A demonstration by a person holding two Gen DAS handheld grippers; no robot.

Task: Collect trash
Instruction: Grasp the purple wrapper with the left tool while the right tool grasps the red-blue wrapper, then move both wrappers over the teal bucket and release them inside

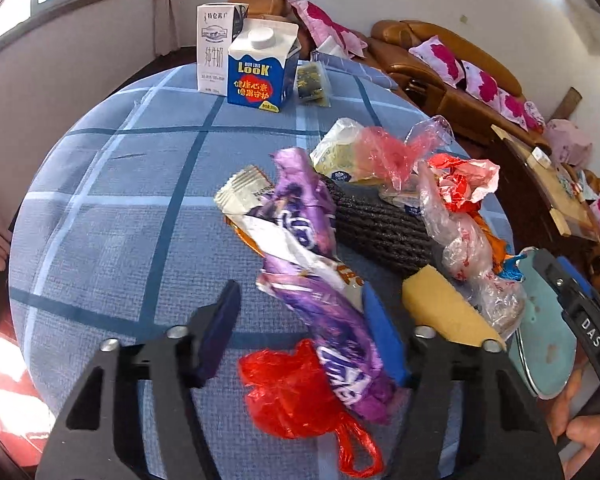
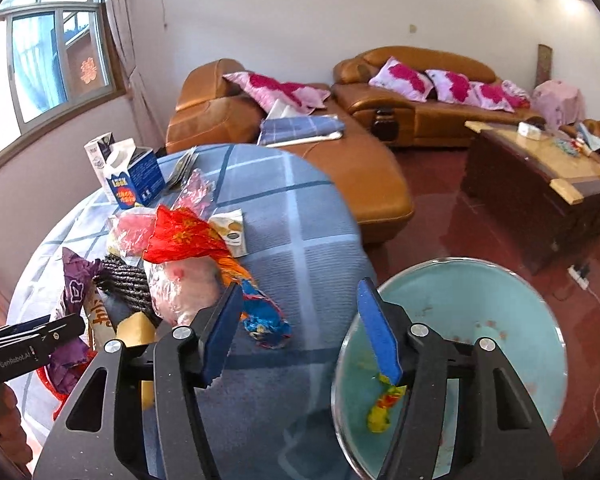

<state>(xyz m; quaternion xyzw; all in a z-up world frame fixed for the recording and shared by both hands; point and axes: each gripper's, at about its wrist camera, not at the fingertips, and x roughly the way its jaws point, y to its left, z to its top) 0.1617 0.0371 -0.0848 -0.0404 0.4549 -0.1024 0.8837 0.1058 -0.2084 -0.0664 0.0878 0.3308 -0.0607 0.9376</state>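
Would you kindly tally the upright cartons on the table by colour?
White carton: 1
Blue carton: 1
Total: 2

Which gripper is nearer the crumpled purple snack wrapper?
Left. The left gripper straddles the purple wrapper, jaws open; the right gripper hangs open off to its right, by the table edge.

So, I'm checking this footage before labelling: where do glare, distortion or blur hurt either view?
Left wrist view: sunlight blows out the lower left corner; fisheye bends the table edge; purple wrapper and blue carton print stay readable. Right wrist view: the window is overexposed, the bin rim slightly soft, the walls curve.
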